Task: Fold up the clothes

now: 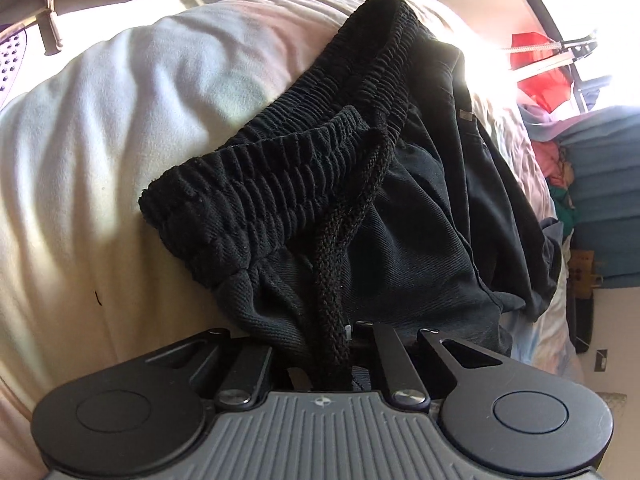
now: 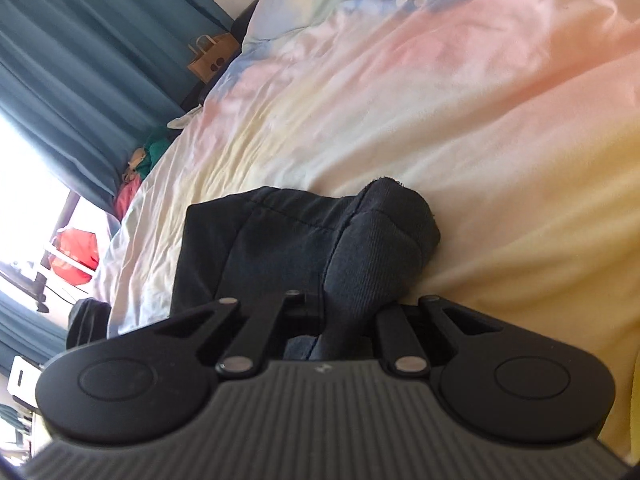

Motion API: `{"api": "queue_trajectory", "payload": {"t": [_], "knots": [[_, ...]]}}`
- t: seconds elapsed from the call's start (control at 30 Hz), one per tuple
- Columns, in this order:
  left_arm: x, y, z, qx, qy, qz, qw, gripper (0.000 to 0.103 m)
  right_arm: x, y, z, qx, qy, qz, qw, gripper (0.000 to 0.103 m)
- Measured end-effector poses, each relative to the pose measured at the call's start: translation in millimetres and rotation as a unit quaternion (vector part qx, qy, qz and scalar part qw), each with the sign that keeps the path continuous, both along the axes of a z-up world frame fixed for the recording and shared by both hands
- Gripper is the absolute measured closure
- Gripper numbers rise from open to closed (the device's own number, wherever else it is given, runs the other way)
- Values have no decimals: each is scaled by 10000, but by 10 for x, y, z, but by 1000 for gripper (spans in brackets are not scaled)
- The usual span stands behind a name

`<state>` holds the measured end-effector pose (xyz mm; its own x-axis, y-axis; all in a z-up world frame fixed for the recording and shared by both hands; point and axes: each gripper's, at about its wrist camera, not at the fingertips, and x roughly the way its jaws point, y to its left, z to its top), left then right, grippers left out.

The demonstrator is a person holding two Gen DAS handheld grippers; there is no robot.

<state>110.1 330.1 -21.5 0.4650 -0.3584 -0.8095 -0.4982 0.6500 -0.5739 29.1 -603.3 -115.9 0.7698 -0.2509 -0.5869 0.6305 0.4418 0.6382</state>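
Now, left gripper [image 1: 340, 352]: clamped on the black trousers [image 1: 400, 220] beside their drawstring [image 1: 340, 248].
Right gripper [image 2: 340, 320]: pinching a ribbed cuff [image 2: 372, 264].
Trousers: ahead of both grippers, on the pastel bedsheet [image 2: 440, 100].

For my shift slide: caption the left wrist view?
Left gripper shut on black trousers near the drawstring, over a pastel bedsheet.

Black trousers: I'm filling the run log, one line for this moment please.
left gripper: shut on black trousers | right gripper: shut on trousers | surface: bed sheet
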Motion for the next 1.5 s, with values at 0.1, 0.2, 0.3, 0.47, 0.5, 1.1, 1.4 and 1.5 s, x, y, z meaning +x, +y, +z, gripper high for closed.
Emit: {"api": "queue_trajectory", "payload": {"t": [0.1,0.2,0.3,0.47,0.5,1.1,1.4,1.5], "knots": [[-29,-12,34,57,-46,9,10000,94,27,-42,33,265,-253,-29,9993,94],[-54,-18,5,55,-88,36,9999,94,116,-140,203,630,-798,-15,9948,94],[-48,-10,-25,-12,-101,102,9999,94,409,-120,645,309,-1159,325,9922,95],[-48,-31,-2,40,-156,93,9998,94,538,119,1380,-988,-1891,1118,9706,95],[-39,-35,-5,49,-161,88,9998,94,475,100,1384,-1086,-1895,1078,9699,95],[-19,-270,325,1156,-257,-772,9900,60,338,-37,376,-751,1375,820,9842,64],[-429,-836,1078,2993,-1544,-1357,9317,13,281,590,1372,-1827,801,1161,9730,38],[-496,-1124,1255,3156,-1905,-1570,9162,12,290,919,1735,-2187,482,1481,9633,37]]}}
